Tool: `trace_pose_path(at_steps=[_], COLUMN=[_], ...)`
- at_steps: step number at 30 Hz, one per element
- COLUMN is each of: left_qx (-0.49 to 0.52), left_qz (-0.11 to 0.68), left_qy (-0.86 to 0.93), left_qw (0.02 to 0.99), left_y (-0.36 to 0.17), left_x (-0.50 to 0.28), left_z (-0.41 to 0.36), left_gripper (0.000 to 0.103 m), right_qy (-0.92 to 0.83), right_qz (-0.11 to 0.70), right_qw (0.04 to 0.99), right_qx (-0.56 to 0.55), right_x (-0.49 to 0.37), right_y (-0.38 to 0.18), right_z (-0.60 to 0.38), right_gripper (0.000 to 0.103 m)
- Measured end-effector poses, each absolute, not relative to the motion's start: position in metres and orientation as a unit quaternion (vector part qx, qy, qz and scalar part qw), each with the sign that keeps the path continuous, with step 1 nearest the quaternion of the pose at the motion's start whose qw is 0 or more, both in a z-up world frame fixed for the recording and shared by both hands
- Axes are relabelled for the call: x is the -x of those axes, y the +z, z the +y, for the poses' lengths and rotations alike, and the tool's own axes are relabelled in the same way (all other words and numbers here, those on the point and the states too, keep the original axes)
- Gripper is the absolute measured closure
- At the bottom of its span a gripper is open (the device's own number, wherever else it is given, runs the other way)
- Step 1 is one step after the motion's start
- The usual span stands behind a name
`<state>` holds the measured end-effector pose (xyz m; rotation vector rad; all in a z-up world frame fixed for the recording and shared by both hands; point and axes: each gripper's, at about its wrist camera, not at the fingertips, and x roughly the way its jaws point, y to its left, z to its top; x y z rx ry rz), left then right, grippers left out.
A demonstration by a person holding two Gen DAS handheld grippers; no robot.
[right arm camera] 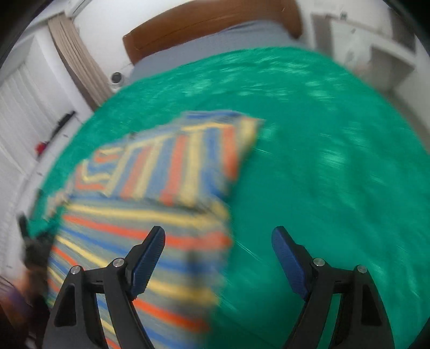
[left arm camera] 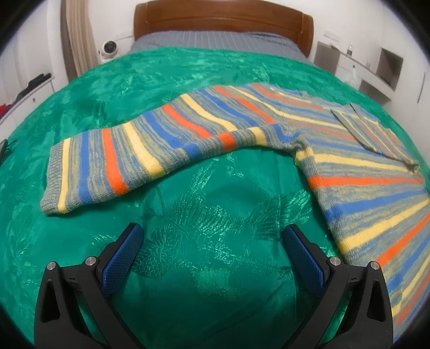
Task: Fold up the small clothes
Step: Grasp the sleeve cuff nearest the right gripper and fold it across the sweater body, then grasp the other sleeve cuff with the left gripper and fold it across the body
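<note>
Hovering over bare green bedspread point(left arm camera: 209, 268), the left gripper point(left arm camera: 212, 257) has its jaws spread wide and holding nothing; the striped knit sweater point(left arm camera: 349, 166) lies flat ahead, one sleeve point(left arm camera: 113, 163) stretched out leftward, its cuff edge near the gripper, open bedspread all around up to the wooden headboard point(left arm camera: 223, 21). The blurred right wrist view shows the right gripper point(right arm camera: 217, 257), jaws also spread and empty, straddling the sweater's point(right arm camera: 150, 220) right edge, its other sleeve point(right arm camera: 188, 166) folded across the body, wide green bedspread point(right arm camera: 336, 174) to the right.
</note>
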<state>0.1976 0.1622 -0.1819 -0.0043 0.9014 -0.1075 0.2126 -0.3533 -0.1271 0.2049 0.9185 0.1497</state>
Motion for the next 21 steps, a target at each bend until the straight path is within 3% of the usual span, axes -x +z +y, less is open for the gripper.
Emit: trace_pose_path(at_steps=[3, 5, 8, 12, 14, 19, 21], left_qx=[-0.001, 0.017, 0.055, 0.106, 0.131, 0.188, 0.207], left_qz=[0.453, 0.46, 0.458, 0.447, 0.448, 0.496, 0.519], left_qy=[-0.038, -0.042, -0.083, -0.076, -0.052, 0.014, 0.03], left_qw=[0.891, 0.887, 0.883, 0.885, 0.883, 0.848, 0.829], left_y=[-0.175, -0.167, -0.148, -0.113, -0.105, -0.125, -0.14], left_x=[-0.191, -0.182, -0.17, -0.182, -0.197, -0.242, -0.256], left_z=[0.158, 0.157, 0.168, 0.214, 0.246, 0.315, 0.328], left_gripper=[0.0, 0.0, 0.001, 0.001, 0.001, 0.003, 0.012], right_qy=[0.018, -0.021, -0.055, -0.047, -0.054, -0.054, -0.055], right_qz=[0.412, 0.396, 0.417, 0.412, 0.421, 0.414, 0.412], right_qw=[0.908, 0.917, 0.905, 0.905, 0.902, 0.906, 0.907], right_qx=[-0.07, -0.053, -0.068, -0.097, -0.076, -0.066, -0.064], right_x=[-0.177, -0.158, -0.15, -0.153, -0.158, -0.161, -0.156], right_y=[-0.133, -0.141, -0.166, -0.183, -0.184, -0.186, -0.188], right_z=[-0.373, -0.39, -0.415, -0.428, -0.423, -0.421, -0.42], right_gripper=[0.021, 0.015, 0.011, 0.0, 0.0, 0.0, 0.0])
